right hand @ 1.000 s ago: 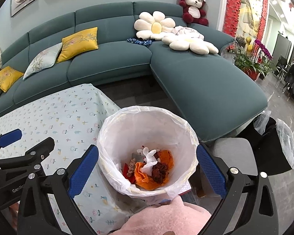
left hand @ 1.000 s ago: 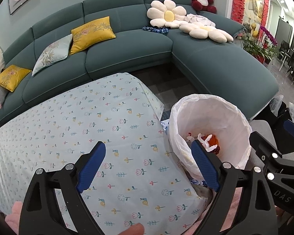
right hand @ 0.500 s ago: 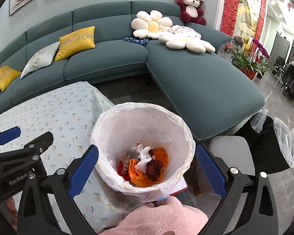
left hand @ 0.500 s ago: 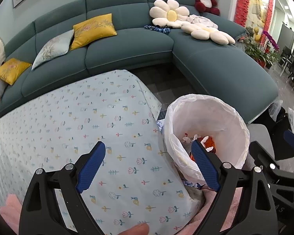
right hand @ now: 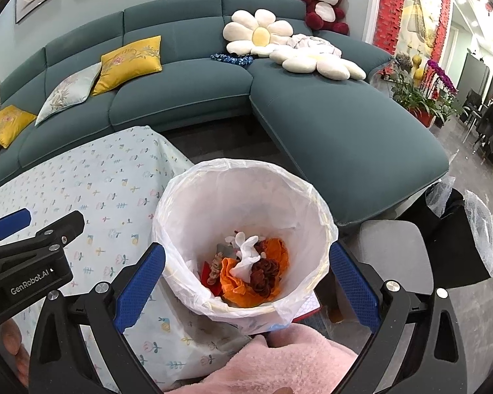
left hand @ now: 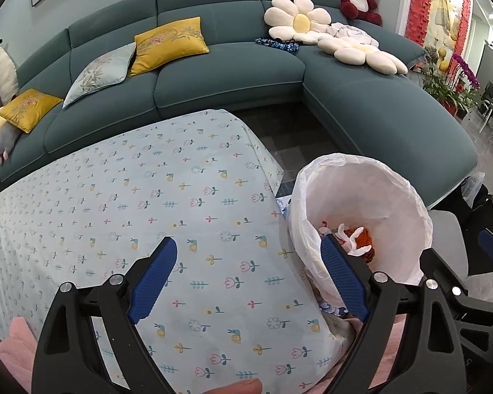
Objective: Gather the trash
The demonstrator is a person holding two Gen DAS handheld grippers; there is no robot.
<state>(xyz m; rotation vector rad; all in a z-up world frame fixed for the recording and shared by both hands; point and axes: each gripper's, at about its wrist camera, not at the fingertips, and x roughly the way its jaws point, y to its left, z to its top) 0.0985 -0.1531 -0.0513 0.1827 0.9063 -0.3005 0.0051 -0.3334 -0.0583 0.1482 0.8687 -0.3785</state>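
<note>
A bin lined with a white bag (right hand: pixel 246 193) stands on the floor by the table's right corner. Orange paper, white tissue and dark red scraps (right hand: pixel 253 272) lie at its bottom. My right gripper (right hand: pixel 246 249) hovers above the bin's mouth, open and holding nothing. In the left wrist view the bin (left hand: pixel 371 193) is at the right, with the trash (left hand: pixel 355 239) partly hidden behind one finger. My left gripper (left hand: pixel 246 241) is open and empty over the floral tablecloth (left hand: pixel 148 197). No loose trash shows on the cloth.
A teal corner sofa (left hand: pixel 230 75) with yellow cushions and flower pillows curves behind the table and to the right. A grey seat (right hand: pixel 387 246) and a black bag (right hand: pixel 453 239) stand right of the bin. A pink sleeve (right hand: pixel 279 361) shows at the bottom.
Both views drift only slightly. Both grippers stay open and empty, and the trash in the bin lies as before.
</note>
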